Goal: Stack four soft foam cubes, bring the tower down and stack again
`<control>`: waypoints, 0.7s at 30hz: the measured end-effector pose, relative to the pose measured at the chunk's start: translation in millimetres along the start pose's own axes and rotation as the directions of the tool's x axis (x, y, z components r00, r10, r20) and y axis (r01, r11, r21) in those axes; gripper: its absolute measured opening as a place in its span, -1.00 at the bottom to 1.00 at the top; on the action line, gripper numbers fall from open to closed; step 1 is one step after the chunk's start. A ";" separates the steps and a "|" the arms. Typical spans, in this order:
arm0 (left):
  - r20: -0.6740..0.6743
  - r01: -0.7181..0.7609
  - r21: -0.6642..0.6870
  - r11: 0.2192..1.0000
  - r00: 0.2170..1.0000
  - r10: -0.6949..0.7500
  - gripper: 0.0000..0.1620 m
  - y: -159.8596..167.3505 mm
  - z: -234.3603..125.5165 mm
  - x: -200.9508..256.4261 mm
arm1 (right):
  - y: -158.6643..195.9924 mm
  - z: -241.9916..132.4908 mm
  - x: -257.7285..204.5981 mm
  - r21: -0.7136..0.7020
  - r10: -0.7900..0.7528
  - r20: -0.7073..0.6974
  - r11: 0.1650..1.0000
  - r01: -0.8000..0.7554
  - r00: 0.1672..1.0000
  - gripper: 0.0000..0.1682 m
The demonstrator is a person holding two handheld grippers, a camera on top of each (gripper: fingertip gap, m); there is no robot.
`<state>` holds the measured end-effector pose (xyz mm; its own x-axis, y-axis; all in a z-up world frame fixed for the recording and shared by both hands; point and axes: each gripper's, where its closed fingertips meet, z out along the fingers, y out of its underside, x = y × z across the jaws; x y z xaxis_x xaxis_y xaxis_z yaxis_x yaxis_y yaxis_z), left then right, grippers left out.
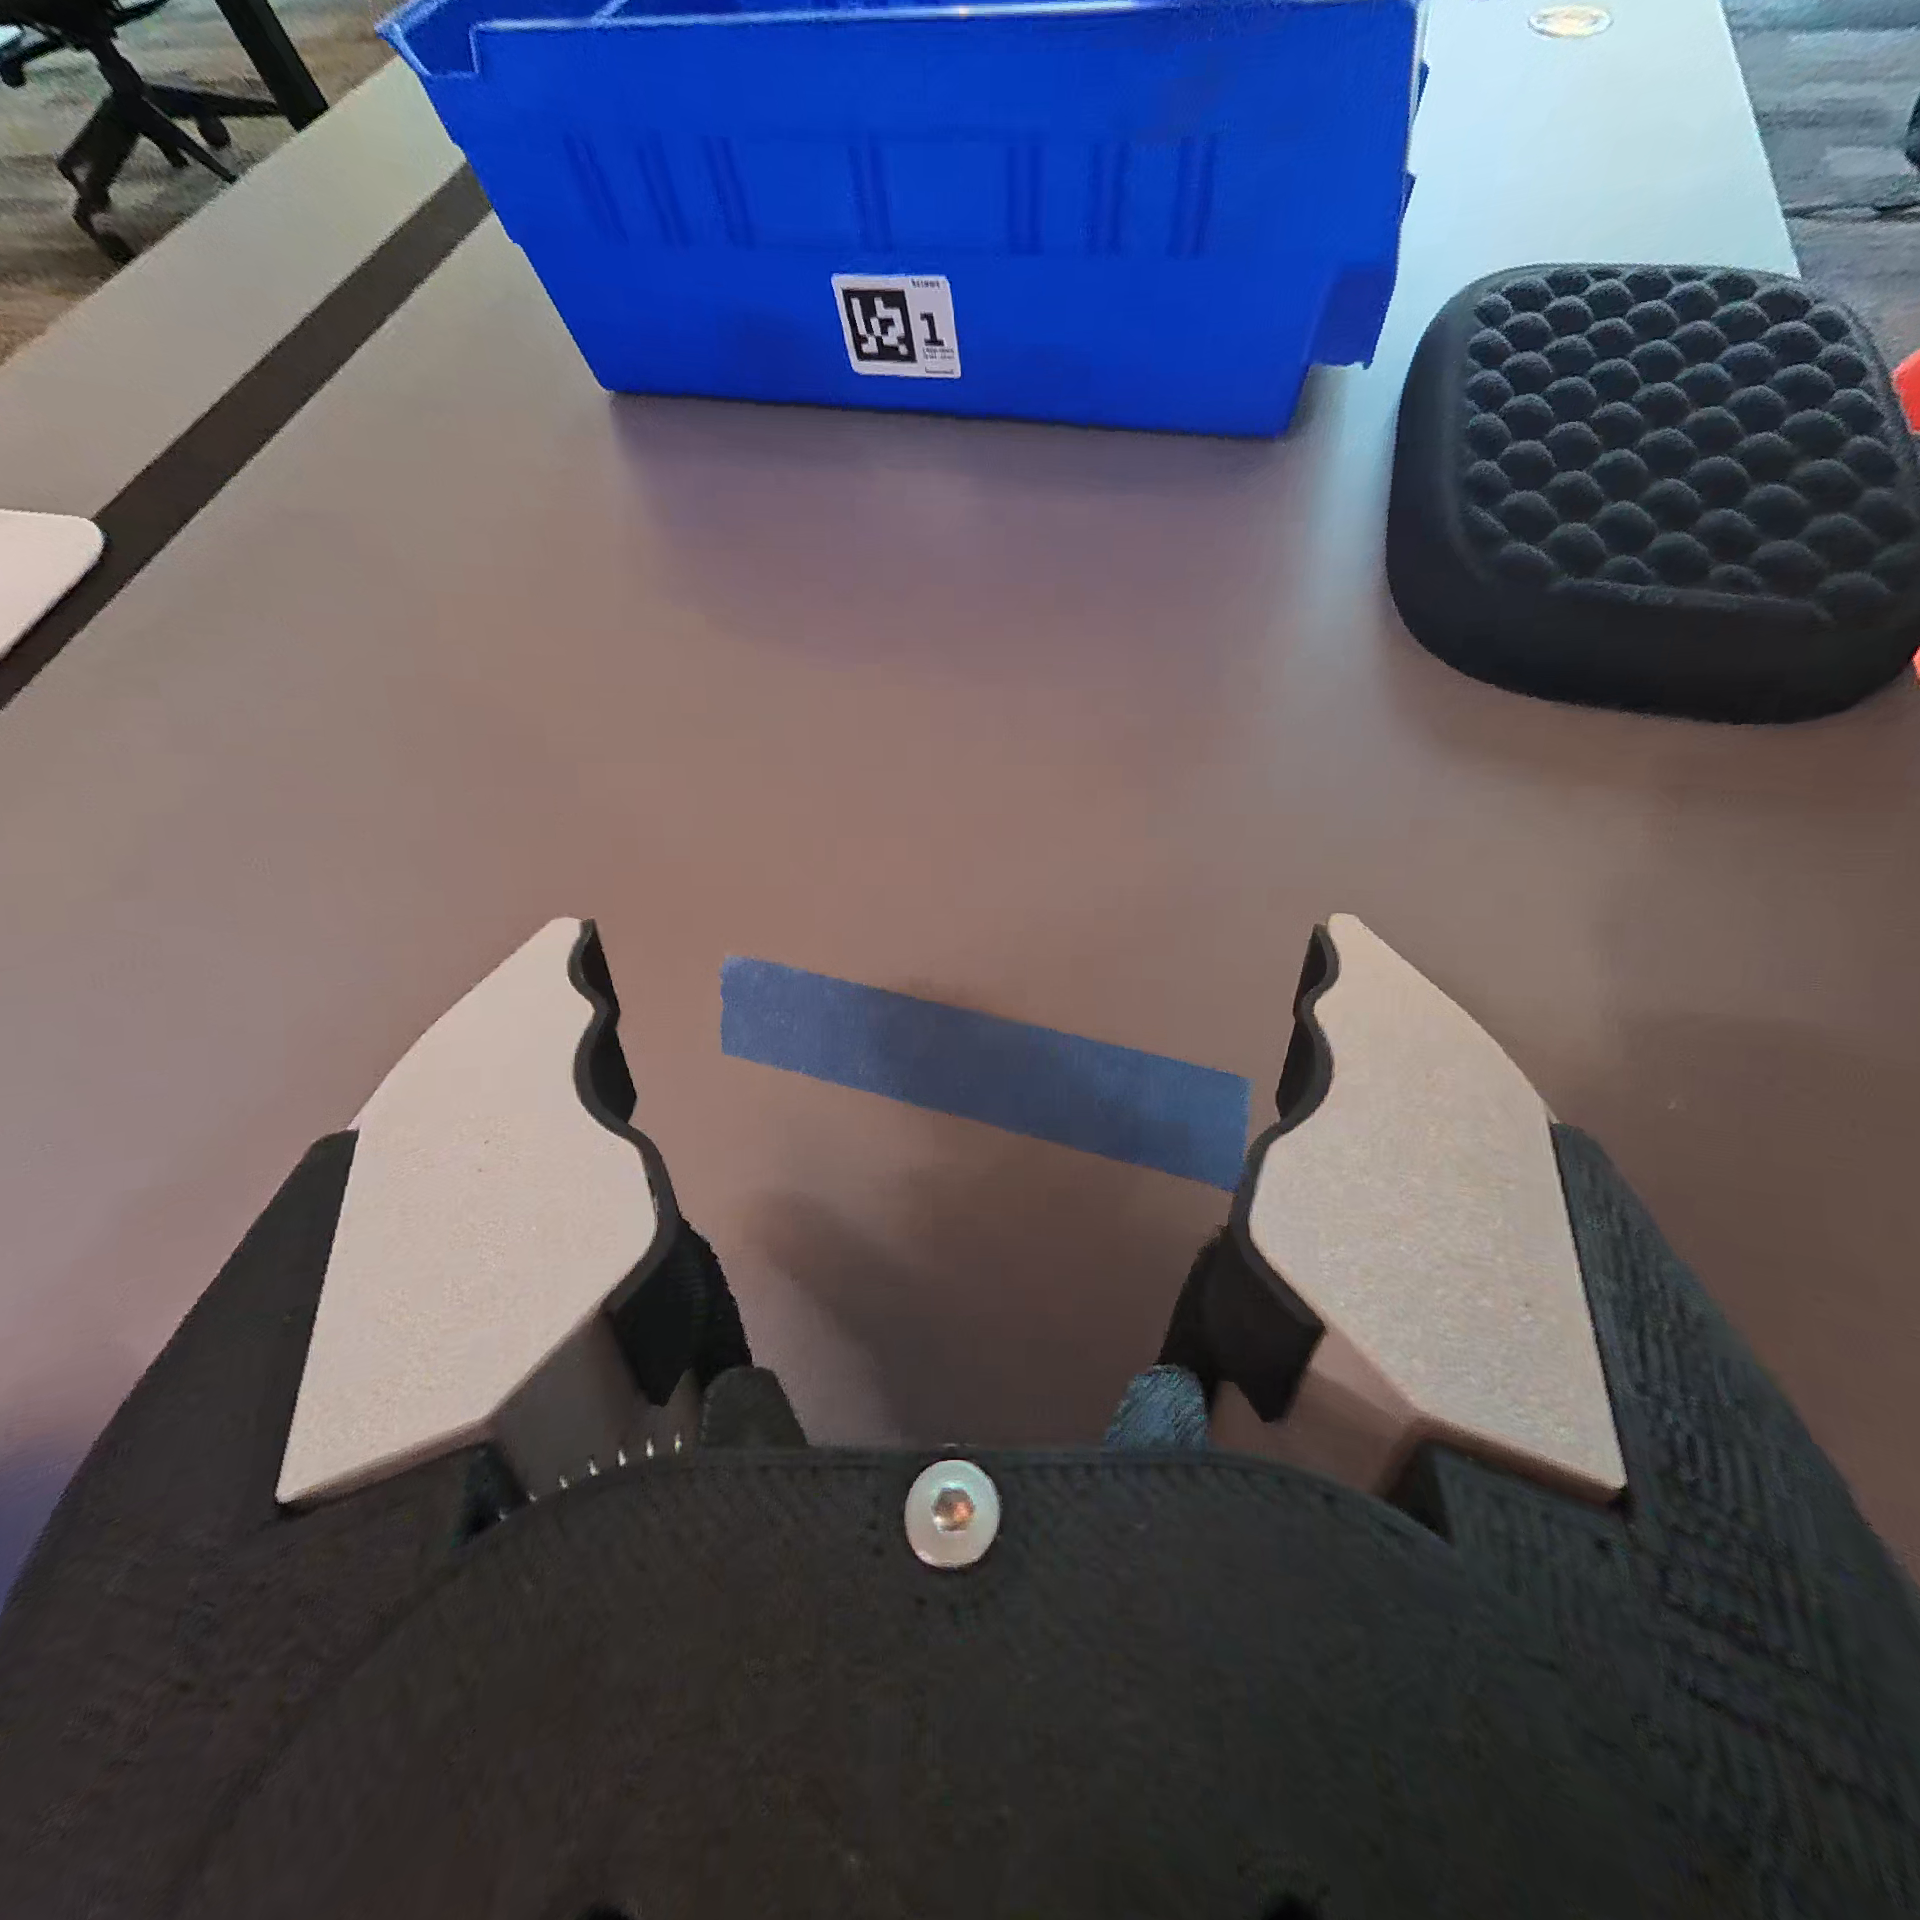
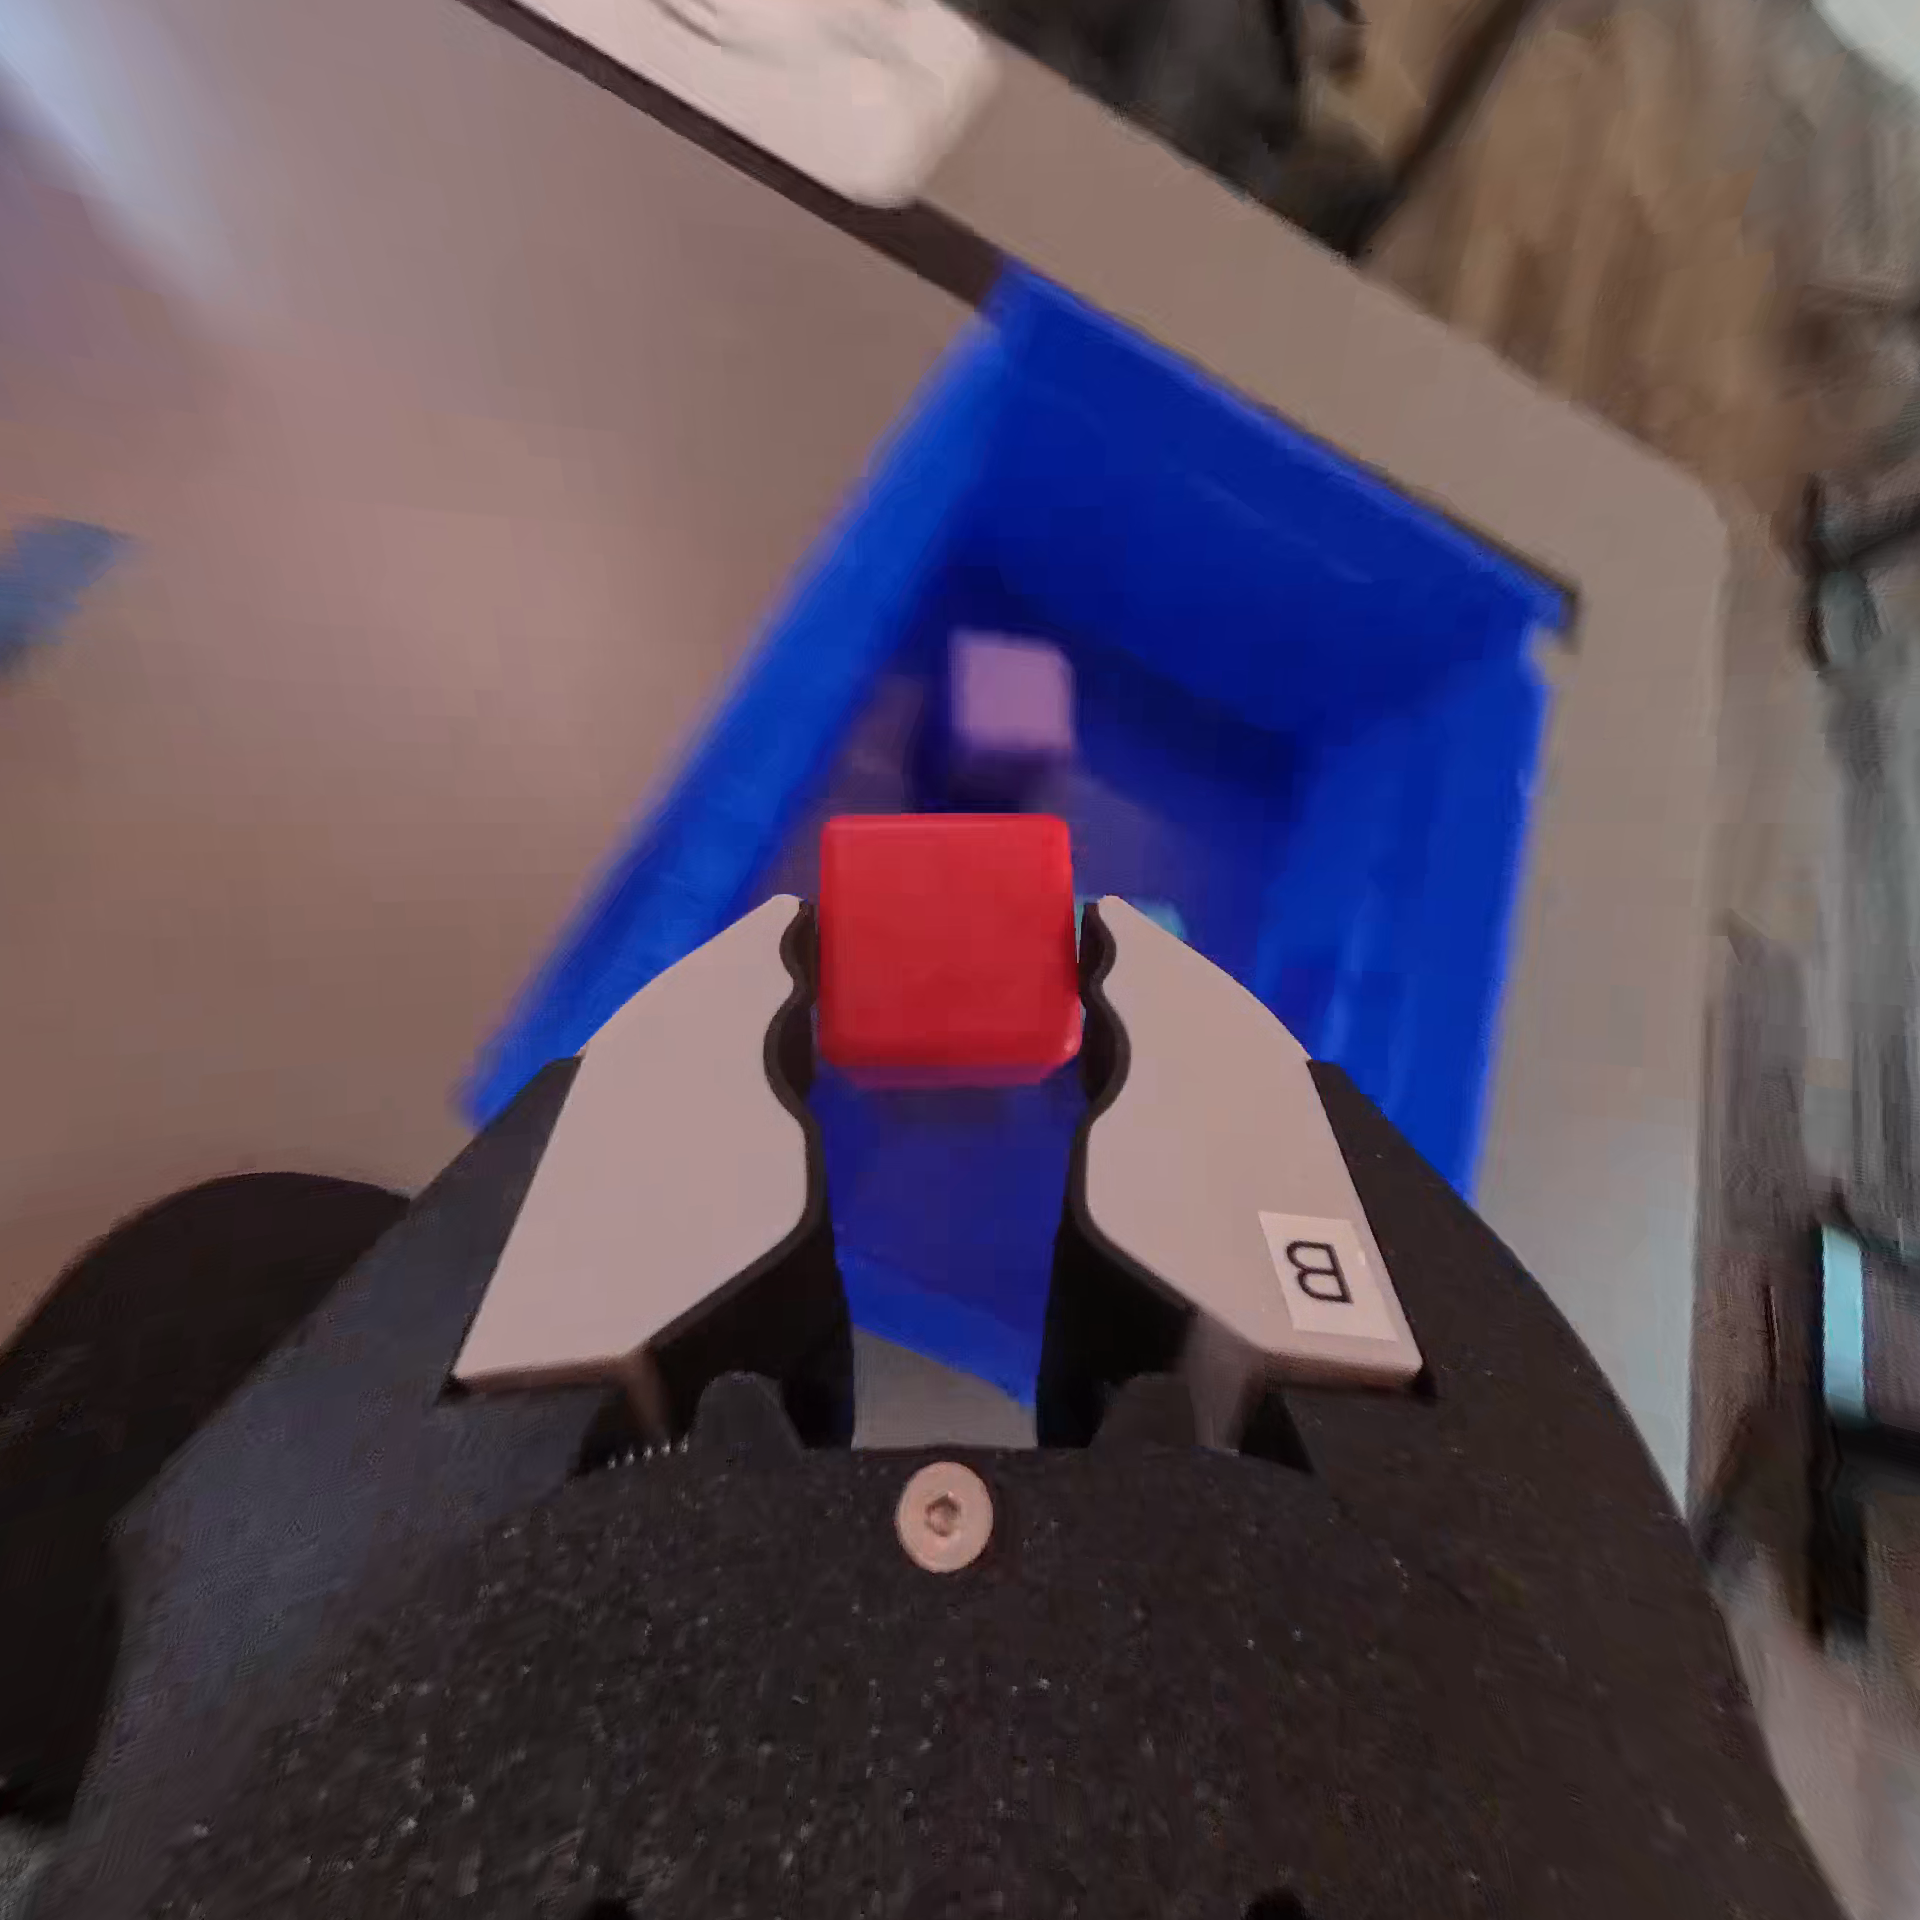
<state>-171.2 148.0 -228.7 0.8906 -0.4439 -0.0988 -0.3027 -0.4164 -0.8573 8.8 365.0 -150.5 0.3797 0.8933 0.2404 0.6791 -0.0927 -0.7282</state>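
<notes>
My right gripper (image 2: 940,914) is shut on a red foam cube (image 2: 940,951) and holds it in the air above the open blue bin (image 2: 1195,540). A purple foam cube (image 2: 1008,691) lies inside the bin, blurred. A small light-blue patch shows behind the right finger; I cannot tell what it is. My left gripper (image 1: 956,935) is open and empty, low over the brown table (image 1: 935,727), with a strip of blue tape (image 1: 987,1065) between its fingers. The same blue bin (image 1: 935,187) stands at the far side of the table in the left wrist view.
A black honeycomb-textured cushion (image 1: 1652,488) lies on the table right of the bin, with an orange-red thing (image 1: 1910,395) at the frame edge behind it. A pale flat pad (image 1: 42,582) sits at the left. An office chair (image 1: 125,114) stands beyond the table's left edge. The left gripper's tips are roughly 30 cm from the right gripper's.
</notes>
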 end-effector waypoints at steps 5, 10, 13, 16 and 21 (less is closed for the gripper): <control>0.024 0.002 0.007 1.000 1.000 -0.002 0.49 -0.3 -1.0 -4.8 | 65.7 25.1 34.5 -0.115 0.211 -0.062 0.969 -0.217 0.975 -0.43; 0.039 -0.015 0.066 0.998 0.999 0.012 0.45 -16.8 -8.2 -2.1 | 85.1 45.7 36.7 -0.141 0.228 -0.092 0.960 -0.240 0.969 -0.43; 0.061 -0.030 0.135 0.990 0.998 0.022 0.42 -38.1 -22.0 7.1 | 86.1 53.4 42.1 -0.123 0.220 -0.140 0.964 -0.237 0.965 -0.43; 0.152 -0.045 0.193 0.980 0.988 0.016 0.36 -59.8 -46.8 13.5 | 91.1 56.6 43.7 -0.133 0.206 -0.166 0.964 -0.229 0.964 -0.43; 0.412 -0.029 0.233 0.972 0.908 -0.071 0.18 -77.6 -115.2 7.6 | 70.7 37.9 45.6 0.008 0.212 -0.202 0.977 -0.215 0.956 -0.23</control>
<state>-180.1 85.5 -104.7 0.9705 -0.0464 -0.2367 -0.2412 -0.2072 -0.9481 50.3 415.9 -215.4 0.6338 0.7458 0.2051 0.5764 -0.2786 -0.7682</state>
